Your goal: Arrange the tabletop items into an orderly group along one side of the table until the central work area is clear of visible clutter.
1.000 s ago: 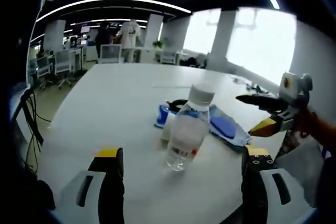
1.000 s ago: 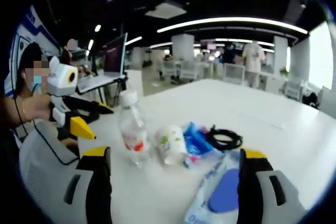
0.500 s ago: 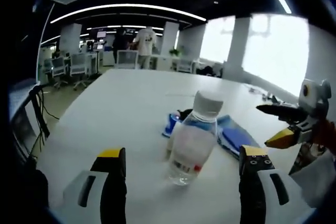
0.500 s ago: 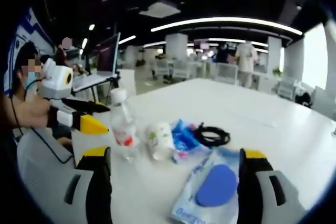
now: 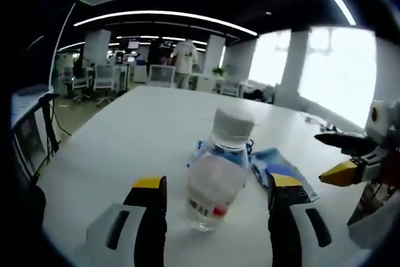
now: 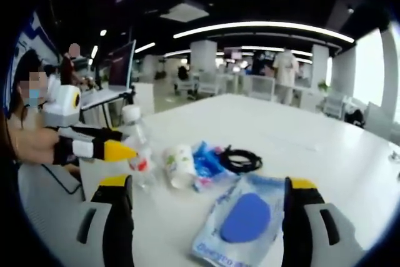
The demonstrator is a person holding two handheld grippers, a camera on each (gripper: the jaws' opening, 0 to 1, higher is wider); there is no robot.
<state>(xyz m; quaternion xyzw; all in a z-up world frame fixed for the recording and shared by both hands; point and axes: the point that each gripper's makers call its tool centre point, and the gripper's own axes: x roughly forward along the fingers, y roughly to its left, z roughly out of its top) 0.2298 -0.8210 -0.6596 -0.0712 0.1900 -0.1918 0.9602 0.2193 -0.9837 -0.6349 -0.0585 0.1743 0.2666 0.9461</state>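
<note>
A clear water bottle (image 5: 215, 179) with a white cap stands on the white table (image 5: 125, 136). My left gripper (image 5: 217, 182) is open, one jaw on each side of the bottle with small gaps. In the right gripper view the bottle (image 6: 136, 130) is at the left, with the left gripper (image 6: 119, 142) around it. Right of it lie a paper cup (image 6: 178, 164) on its side, a blue wrapper (image 6: 206, 157), a black cable (image 6: 240, 159) and a clear packet with a blue pad (image 6: 240, 223). My right gripper (image 6: 208, 182) is open above that packet; it also hovers at the right (image 5: 331, 154).
A person in a mask sits at the table's left end, beside a laptop (image 6: 122, 70). Office chairs and standing people (image 5: 184, 60) are beyond the far edge. Bare white tabletop (image 6: 312, 136) stretches past the items.
My left gripper has moved closer to the bottle and its jaws have narrowed around it. The right gripper's view has shifted, so the items sit further left and the packet lies between its jaws.
</note>
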